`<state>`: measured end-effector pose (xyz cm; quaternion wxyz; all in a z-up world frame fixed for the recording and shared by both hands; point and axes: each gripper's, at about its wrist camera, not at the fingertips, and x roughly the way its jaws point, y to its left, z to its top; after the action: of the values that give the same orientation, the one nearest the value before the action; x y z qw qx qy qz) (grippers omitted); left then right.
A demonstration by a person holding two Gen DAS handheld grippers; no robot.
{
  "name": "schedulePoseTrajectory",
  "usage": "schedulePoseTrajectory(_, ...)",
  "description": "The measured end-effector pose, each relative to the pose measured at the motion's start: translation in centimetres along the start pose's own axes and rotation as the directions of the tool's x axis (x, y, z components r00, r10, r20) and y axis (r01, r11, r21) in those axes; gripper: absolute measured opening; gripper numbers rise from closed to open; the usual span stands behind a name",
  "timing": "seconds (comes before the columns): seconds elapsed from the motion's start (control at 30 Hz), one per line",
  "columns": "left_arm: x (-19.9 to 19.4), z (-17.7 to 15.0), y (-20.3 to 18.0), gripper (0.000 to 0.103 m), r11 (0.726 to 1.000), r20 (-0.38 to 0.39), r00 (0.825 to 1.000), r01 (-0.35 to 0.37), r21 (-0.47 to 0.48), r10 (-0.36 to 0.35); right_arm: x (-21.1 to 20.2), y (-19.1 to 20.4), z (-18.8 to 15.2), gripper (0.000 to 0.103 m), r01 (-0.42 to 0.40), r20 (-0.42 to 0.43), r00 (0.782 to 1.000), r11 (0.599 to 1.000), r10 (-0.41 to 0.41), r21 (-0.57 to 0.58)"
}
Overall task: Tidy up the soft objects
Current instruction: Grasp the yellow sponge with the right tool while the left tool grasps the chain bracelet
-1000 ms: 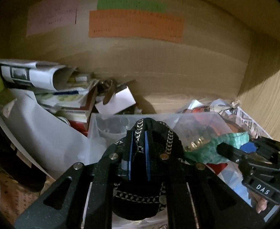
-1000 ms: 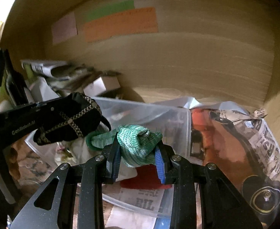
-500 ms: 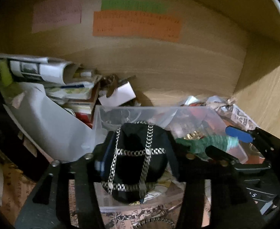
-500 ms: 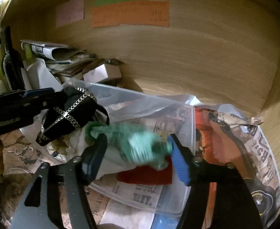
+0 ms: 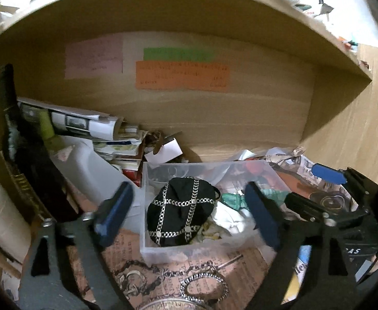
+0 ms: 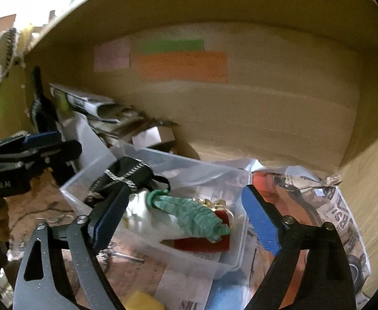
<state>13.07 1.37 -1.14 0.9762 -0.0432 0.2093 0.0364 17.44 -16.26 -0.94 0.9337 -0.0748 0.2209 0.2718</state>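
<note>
Between my left gripper's [image 5: 189,214] blue-padded fingers, spread wide and holding nothing, the black fabric pouch with silver chain lattice [image 5: 181,217] lies in the clear plastic bin [image 5: 147,180], against its near-left corner and apart from both pads. My right gripper [image 6: 186,222] is likewise wide open and empty; the green knitted soft piece [image 6: 191,214] rests in the same bin between its pads, touching neither, on white cloth [image 6: 147,222] with a red item [image 6: 201,244] beneath.

The bin sits on a wooden shelf [image 5: 214,118], hemmed in by a stack of rolled papers and books [image 5: 90,129] to the left and crumpled newspaper [image 6: 330,201] to the right. Open room is mostly above the bin.

My left view shows the pouch's lattice face on and a silver chain [image 5: 201,284] lying before the bin; my right view shows the pouch only edge-on and reveals gold trinkets [image 6: 214,202] behind the green piece. Coloured paper notes [image 5: 181,75] hang on the back wall.
</note>
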Motion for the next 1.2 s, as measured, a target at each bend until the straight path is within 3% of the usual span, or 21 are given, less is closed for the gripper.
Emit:
schedulePoseTrajectory(0.23, -1.6, -1.9, -1.1, 0.101, 0.998, -0.012, 1.0, -0.001, 0.061, 0.002, -2.3, 0.6, -1.8, 0.095, -0.021, 0.005, 1.0, 0.999, 0.021, 0.035)
schedulePoseTrajectory(0.47, -0.6, -5.9, -1.5, 0.101, 0.996, -0.133, 0.991, 0.017, 0.087, -0.005, -2.3, 1.1, -5.0, 0.096, -0.046, -0.08, 0.995, 0.996, 0.052, 0.073)
schedulePoseTrajectory(0.57, 0.4, -7.5, -1.5, 0.101, 0.995, -0.193, 0.981, 0.032, 0.094, -0.013, -1.4, 1.4, -6.5, 0.096, -0.059, -0.149, 0.986, 0.995, 0.071, 0.086)
schedulePoseTrajectory(0.67, 2.3, -9.0, -1.2, 0.101, 0.995, -0.295, 0.954, 0.073, 0.061, -0.052, -0.5, 1.4, -7.8, 0.096, -0.086, -0.214, 0.971, 0.99, 0.108, 0.113)
schedulePoseTrajectory(0.77, 3.6, -10.0, -1.2, 0.101, 0.995, -0.345, 0.937, 0.075, 0.061, -0.05, 0.2, 1.6, -9.0, 0.093, -0.118, -0.268, 0.952, 0.984, 0.151, 0.135)
schedulePoseTrajectory(0.87, 4.6, -10.7, -1.3, 0.101, 0.995, -0.375, 0.926, 0.079, 0.062, -0.05, 0.8, 2.2, -9.8, 0.082, -0.13, -0.311, 0.937, 0.985, 0.16, 0.114)
schedulePoseTrajectory(0.93, 5.0, -11.0, -1.3, 0.099, 0.996, -0.376, 0.926, 0.063, 0.065, -0.034, 1.2, 2.6, -10.3, 0.068, -0.131, -0.335, 0.929, 0.986, 0.158, 0.101)
schedulePoseTrajectory(1.0, 5.6, -11.2, -0.9, 0.085, 0.997, -0.398, 0.916, 0.065, 0.042, -0.043, 1.5, 2.8, -10.6, 0.055, -0.133, -0.351, 0.923, 0.987, 0.157, 0.091)
schedulePoseTrajectory(1.07, 6.4, -11.5, -0.7, 0.078, 0.996, -0.431, 0.9, 0.082, 0.023, -0.065, 1.2, 2.7, -10.6, 0.046, -0.149, -0.339, 0.925, 0.984, 0.173, 0.096)
schedulePoseTrajectory(1.1, 6.3, -11.6, -0.6, 0.074, 0.997, -0.421, 0.905, 0.081, 0.02, -0.065, 1.2, 2.6, -10.7, 0.041, -0.15, -0.335, 0.926, 0.983, 0.176, 0.102)
schedulePoseTrajectory(1.2, 6.0, -11.7, -0.9, 0.059, 0.994, -0.414, 0.907, 0.1, 0.033, -0.078, 0.9, 2.1, -10.7, 0.036, -0.158, -0.317, 0.929, 0.98, 0.189, 0.121)
